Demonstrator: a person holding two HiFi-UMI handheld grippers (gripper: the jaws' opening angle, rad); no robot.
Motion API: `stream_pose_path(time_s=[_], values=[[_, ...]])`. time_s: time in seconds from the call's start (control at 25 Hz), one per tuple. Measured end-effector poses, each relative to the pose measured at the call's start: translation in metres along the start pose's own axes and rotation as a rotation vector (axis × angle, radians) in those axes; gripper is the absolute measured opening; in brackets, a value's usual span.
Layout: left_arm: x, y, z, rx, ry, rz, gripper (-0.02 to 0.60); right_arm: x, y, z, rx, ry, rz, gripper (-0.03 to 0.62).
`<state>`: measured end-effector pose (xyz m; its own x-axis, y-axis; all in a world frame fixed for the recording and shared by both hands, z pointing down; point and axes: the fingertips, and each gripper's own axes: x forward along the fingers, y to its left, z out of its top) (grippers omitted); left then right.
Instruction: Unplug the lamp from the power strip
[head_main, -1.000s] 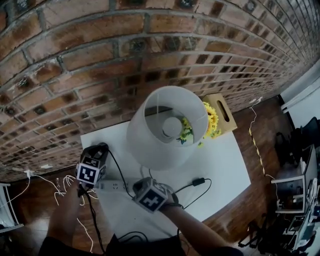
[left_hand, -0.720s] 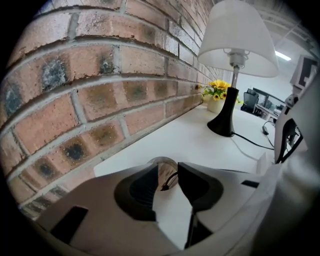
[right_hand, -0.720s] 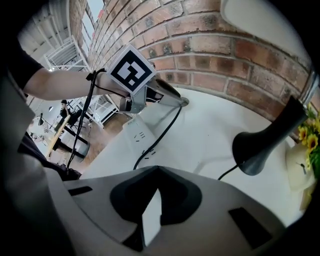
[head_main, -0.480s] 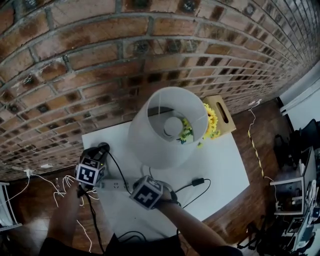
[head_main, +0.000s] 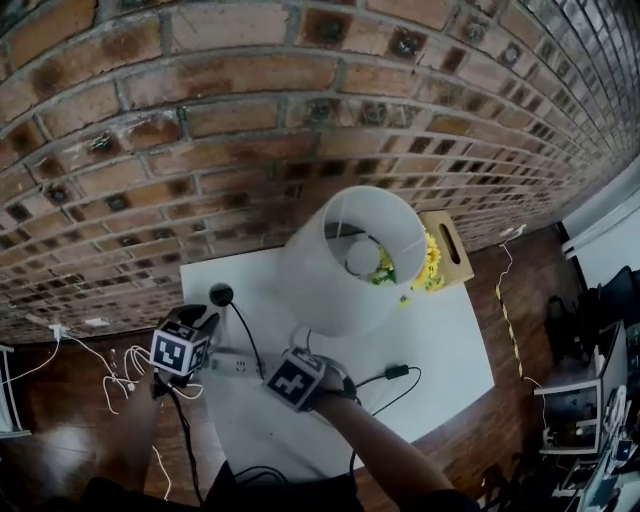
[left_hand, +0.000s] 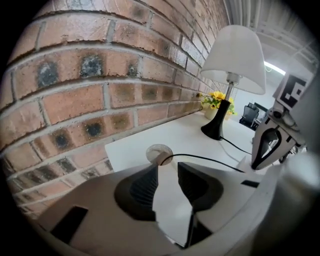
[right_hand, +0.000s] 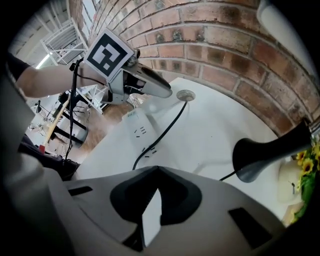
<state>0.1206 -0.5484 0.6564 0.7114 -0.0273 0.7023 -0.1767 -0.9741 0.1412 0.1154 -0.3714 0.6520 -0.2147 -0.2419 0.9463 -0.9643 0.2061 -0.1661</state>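
Note:
The lamp with its white shade stands at the back of the white table; its black base shows in the right gripper view. A white power strip lies near the table's left edge, with a black cable running across it from a round port. My left gripper hovers open over the table's left end, nothing between its jaws. My right gripper is shut with its tips touching, empty, just right of the strip under its marker cube.
A brick wall backs the table. Yellow flowers and a wooden box sit behind the lamp. A small black block on a cable lies at the table's front right. Loose white wires lie on the floor at left.
My left gripper has drawn back from the round port, which now shows uncovered beyond its tips. The right gripper has stayed put. The head view has tilted.

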Motion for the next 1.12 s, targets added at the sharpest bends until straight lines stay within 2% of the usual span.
stream_pose_path(time_s=[0.12,0.36,0.64,0.68,0.84,0.92,1.04,1.12], values=[[-0.012,-0.003,-0.01,-0.022,-0.004,0.002,0.124,-0.001,-0.001,-0.002,-0.017,0.024,-0.016,0.0],[-0.036,-0.003,-0.032,-0.103,-0.015,0.005,0.123,0.001,0.0,-0.001,-0.031,0.016,-0.062,0.002],[-0.062,-0.009,-0.024,-0.028,-0.046,0.017,0.113,0.001,-0.002,-0.003,-0.047,0.036,-0.113,0.003],[-0.065,-0.012,-0.023,-0.032,-0.056,0.011,0.096,0.0,-0.003,-0.004,-0.046,0.038,-0.125,0.003],[-0.083,-0.016,-0.025,-0.055,-0.073,0.012,0.092,0.0,-0.001,-0.003,-0.061,0.008,-0.149,0.003],[-0.092,-0.018,-0.027,-0.071,-0.078,0.007,0.005,0.0,-0.001,-0.003,-0.065,-0.006,-0.17,0.003],[-0.104,-0.025,-0.027,-0.11,-0.104,-0.029,0.005,0.0,-0.001,-0.003,-0.095,0.002,-0.215,0.003],[-0.113,-0.026,-0.028,-0.097,-0.111,-0.015,0.005,0.001,-0.001,-0.003,-0.118,0.01,-0.237,0.003]])
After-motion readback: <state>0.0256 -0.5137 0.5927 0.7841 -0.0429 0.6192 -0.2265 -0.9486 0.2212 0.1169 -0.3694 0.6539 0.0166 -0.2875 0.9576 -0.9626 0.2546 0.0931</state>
